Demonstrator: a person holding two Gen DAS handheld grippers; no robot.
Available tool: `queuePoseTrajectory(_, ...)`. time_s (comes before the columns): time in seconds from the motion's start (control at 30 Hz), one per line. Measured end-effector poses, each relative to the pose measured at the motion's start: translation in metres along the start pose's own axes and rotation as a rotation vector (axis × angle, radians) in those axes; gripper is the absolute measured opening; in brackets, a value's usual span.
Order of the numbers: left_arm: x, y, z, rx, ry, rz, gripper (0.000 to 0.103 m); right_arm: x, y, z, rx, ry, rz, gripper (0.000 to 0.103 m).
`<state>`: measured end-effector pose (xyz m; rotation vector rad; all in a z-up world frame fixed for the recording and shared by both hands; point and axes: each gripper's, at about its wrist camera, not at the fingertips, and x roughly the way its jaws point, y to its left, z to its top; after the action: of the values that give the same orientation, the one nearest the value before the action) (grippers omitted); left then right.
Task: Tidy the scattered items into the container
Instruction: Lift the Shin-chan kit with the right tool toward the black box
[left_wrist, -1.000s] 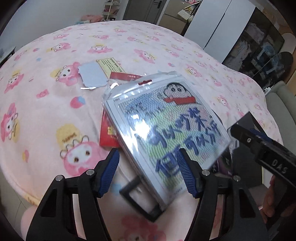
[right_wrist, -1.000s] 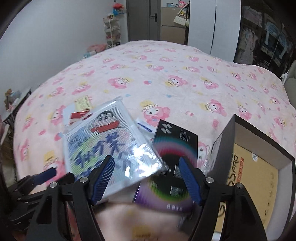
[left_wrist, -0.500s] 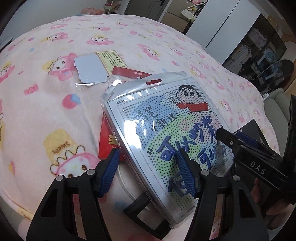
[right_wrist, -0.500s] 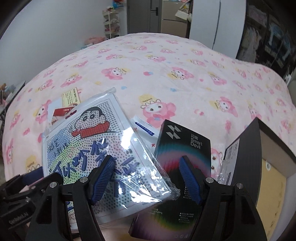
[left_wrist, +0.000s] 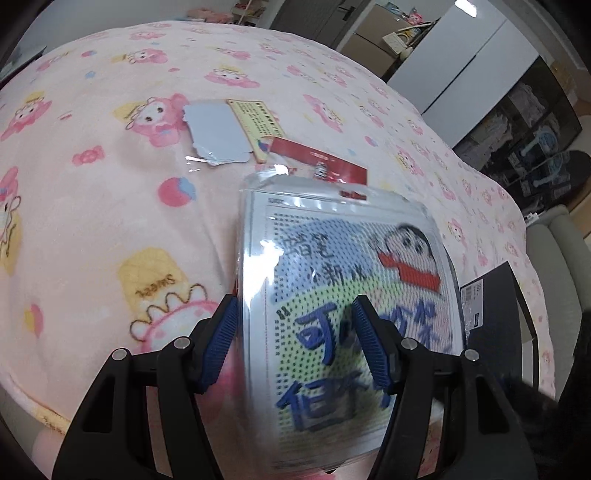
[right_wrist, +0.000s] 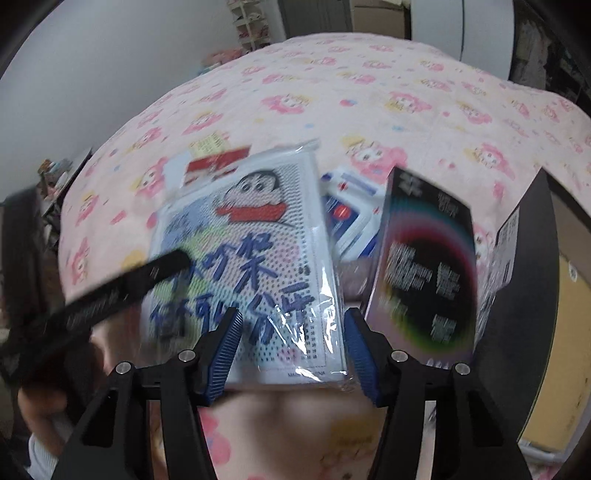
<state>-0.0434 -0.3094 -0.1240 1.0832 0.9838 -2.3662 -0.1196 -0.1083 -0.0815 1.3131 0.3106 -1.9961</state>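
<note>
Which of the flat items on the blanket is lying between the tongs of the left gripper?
The cartoon-print packet in clear plastic. It lies between the left gripper tongs, while the red card, yellow card and pale blue card lie farther away.

Pink cartoon-print bed (left_wrist: 110, 221) under scattered cards (left_wrist: 218, 136), packets (right_wrist: 351, 218), black box (right_wrist: 535, 295).

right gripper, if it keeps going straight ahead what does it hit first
Most likely the cartoon craft packet: its lower edge lies between the open right gripper fingers. Depth is blurred, so contact may be near already.
</note>
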Motion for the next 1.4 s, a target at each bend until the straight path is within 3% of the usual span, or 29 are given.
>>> queuePoseTrajectory(0.23,0.004,0.001,-0.003,0.011,-0.001,0.041,0.069,0.007,-0.005,0.001,0.033,-0.015,0.008,0.054)
queuePoseTrajectory(0.4,0.008,0.0,-0.008,0.016,0.026,0.009,0.07,0.018,0.002,0.009,0.031,-0.016,0.011,0.054)
queuePoseTrajectory(0.57,0.006,-0.008,-0.021,0.052,0.076,-0.031,0.068,0.004,0.0,-0.016,0.05,-0.006,0.004,0.054)
queuePoseTrajectory(0.73,-0.006,-0.015,-0.048,0.097,0.103,-0.022,0.071,-0.022,-0.017,-0.059,0.153,0.011,0.087,0.052)
queuePoseTrajectory(0.83,-0.013,-0.009,-0.057,0.09,0.107,-0.028,0.069,-0.026,-0.014,-0.077,0.149,0.019,0.098,0.052)
queuePoseTrajectory(0.93,-0.014,-0.007,-0.056,0.082,0.094,-0.015,0.066,-0.018,-0.012,-0.076,0.143,0.024,0.081,0.052)
queuePoseTrajectory(1.03,-0.01,-0.005,-0.055,0.086,0.094,0.002,0.072,-0.009,-0.014,-0.067,0.135,0.0,0.078,0.055)
queuePoseTrajectory(1.2,-0.004,0.0,-0.058,0.072,0.144,-0.061,0.074,0.016,-0.028,-0.055,0.182,0.031,0.132,0.059)
queuePoseTrajectory(1.4,-0.021,0.003,-0.064,0.072,0.148,-0.14,0.073,-0.011,-0.02,-0.063,0.194,-0.026,0.103,0.053)
